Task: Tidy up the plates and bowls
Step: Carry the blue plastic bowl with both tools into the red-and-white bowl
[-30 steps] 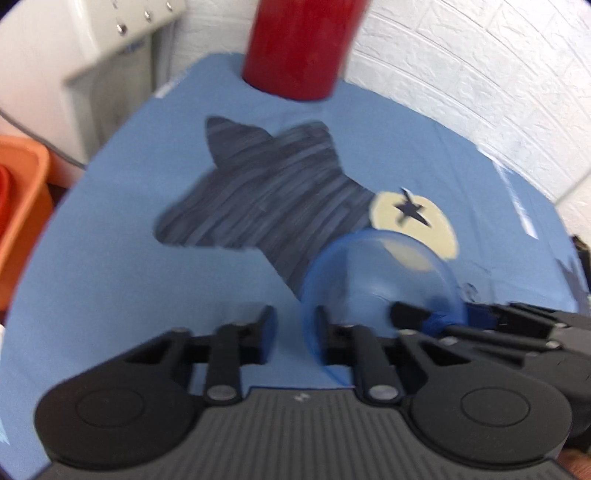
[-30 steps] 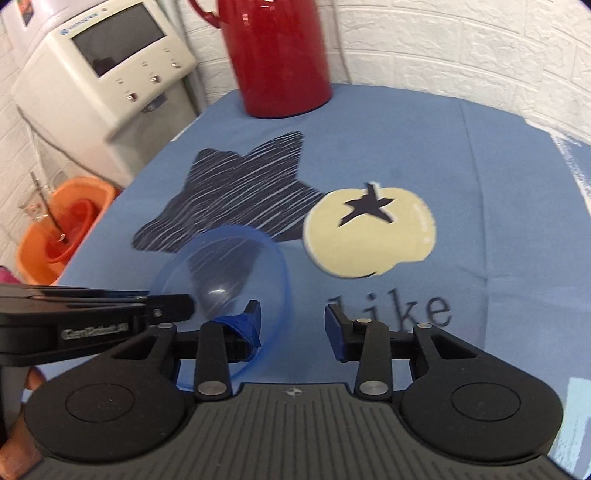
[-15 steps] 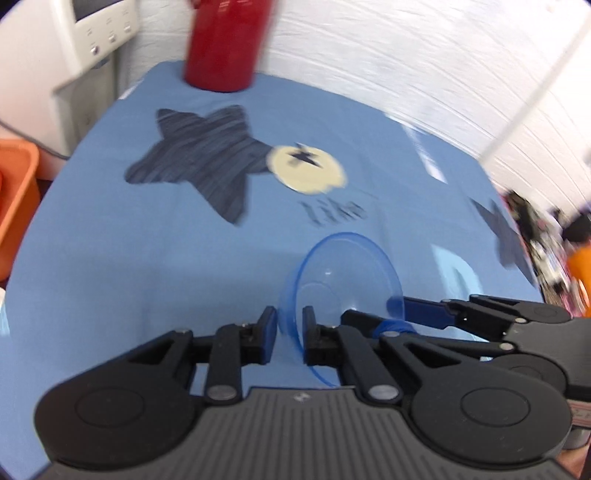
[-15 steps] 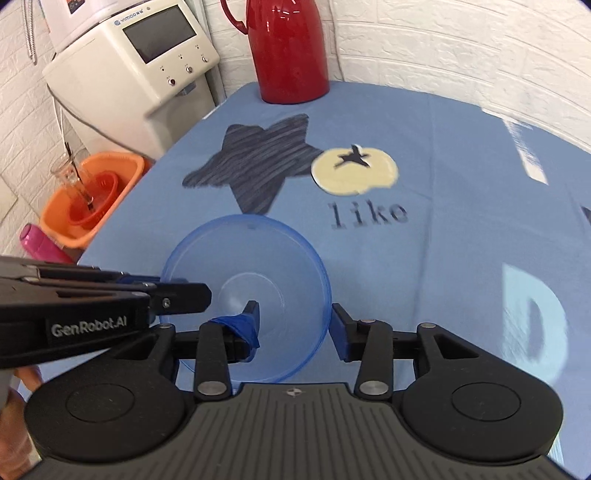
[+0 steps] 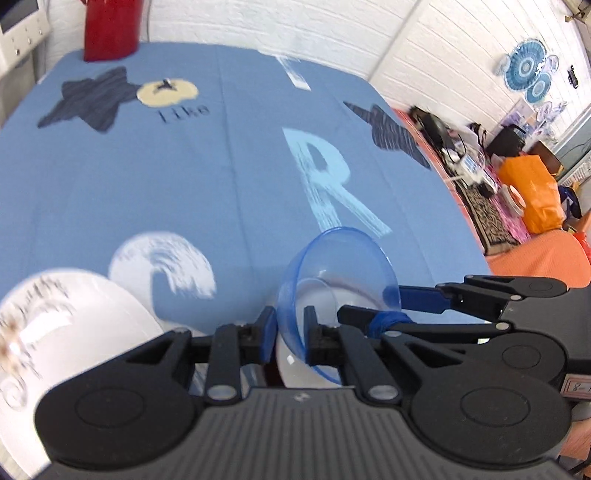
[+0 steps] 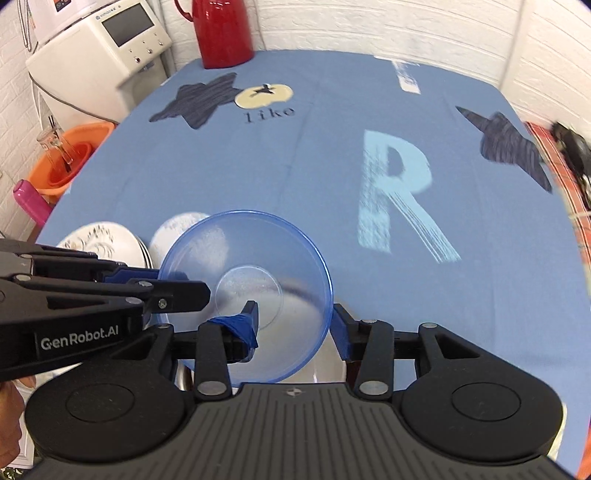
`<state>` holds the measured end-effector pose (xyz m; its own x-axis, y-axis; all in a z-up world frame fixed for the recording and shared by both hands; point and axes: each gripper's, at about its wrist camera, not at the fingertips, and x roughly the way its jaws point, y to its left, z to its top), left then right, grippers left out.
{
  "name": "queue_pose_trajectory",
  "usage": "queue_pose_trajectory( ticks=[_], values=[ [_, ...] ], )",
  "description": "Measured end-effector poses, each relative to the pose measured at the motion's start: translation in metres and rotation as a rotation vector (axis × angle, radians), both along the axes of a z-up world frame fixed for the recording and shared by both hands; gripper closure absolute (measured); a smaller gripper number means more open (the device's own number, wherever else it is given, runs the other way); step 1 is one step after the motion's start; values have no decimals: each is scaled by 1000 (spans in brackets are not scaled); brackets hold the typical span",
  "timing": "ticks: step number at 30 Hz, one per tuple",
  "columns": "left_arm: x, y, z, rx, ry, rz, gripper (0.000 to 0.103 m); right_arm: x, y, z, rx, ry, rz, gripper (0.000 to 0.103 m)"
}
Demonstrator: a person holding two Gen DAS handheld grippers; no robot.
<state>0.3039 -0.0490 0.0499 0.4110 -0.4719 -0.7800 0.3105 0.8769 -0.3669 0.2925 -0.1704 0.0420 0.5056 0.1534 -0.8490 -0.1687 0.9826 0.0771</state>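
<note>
Left wrist view, from left to right: a white plate (image 5: 55, 325) with a dark scroll pattern sits at the near left edge of the desk (image 5: 184, 166), which is covered by a blue cloth printed with stars and a large pale letter R. Just right of the plate, the left hand-held gripper (image 5: 290, 332) is closed to a narrow gap on the near-left rim of a clear blue bowl (image 5: 340, 273), one finger outside the wall and one inside. The bowl is tilted, its opening turned toward the right. Below it a white dish (image 5: 295, 373) shows partly, too hidden to tell whether it is a plate or a bowl. From the right, the right hand-held gripper (image 5: 373, 306) reaches in side-on, its taped finger inside the bowl.

In the right wrist view, an orange basin (image 6: 70, 158) stands beyond the left edge of the desk, and the patterned plate lies at the near left, with the rims of more plates just visible beside it. The left hand-held gripper enters from the left and grips the bowl's left rim. The right one straddles the bowl's near-right wall, jaws fairly wide, the outer pad just touching the rim and the taped inner finger apart from the wall. A red jug (image 6: 223, 33) stands at the far edge.
</note>
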Motion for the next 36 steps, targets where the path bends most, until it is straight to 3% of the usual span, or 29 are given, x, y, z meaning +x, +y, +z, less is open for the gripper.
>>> queue_pose_trajectory(
  ticks=[4,9,12,13,14,15,17,26,32,36],
  values=[
    [-13,-7,-18,-5,53,-20,102,-17,-10,-10,9,12,-11,76],
    [-22,-10,-23,-5,46,-30,99,-27,-15,-17,11,-1,-7,77],
    [-21,-6,-20,-32,46,-36,77,-33,-20,-16,-4,-24,-25,77],
    [-22,-5,-18,-42,38,-34,59,-34,-22,-15,-12,-34,-32,77],
    [-23,-4,-14,-32,20,-25,34,-35,-26,-14,-14,-43,-41,77],
    [-25,-3,-11,-13,-6,-12,32,-36,-30,-13,-8,-47,-50,77],
    [-28,-1,-5,3,-45,-18,33,-37,-38,-13,20,-46,-65,77],
    [-30,12,1,5,-57,-13,33,-47,-49,-12,94,-77,-93,76],
    [-36,26,3,32,-81,-41,33,-75,-59,-3,229,-176,-118,75],
    [-37,39,4,83,-104,-61,33,-106,-55,-6,238,-288,-131,74]
  ],
)
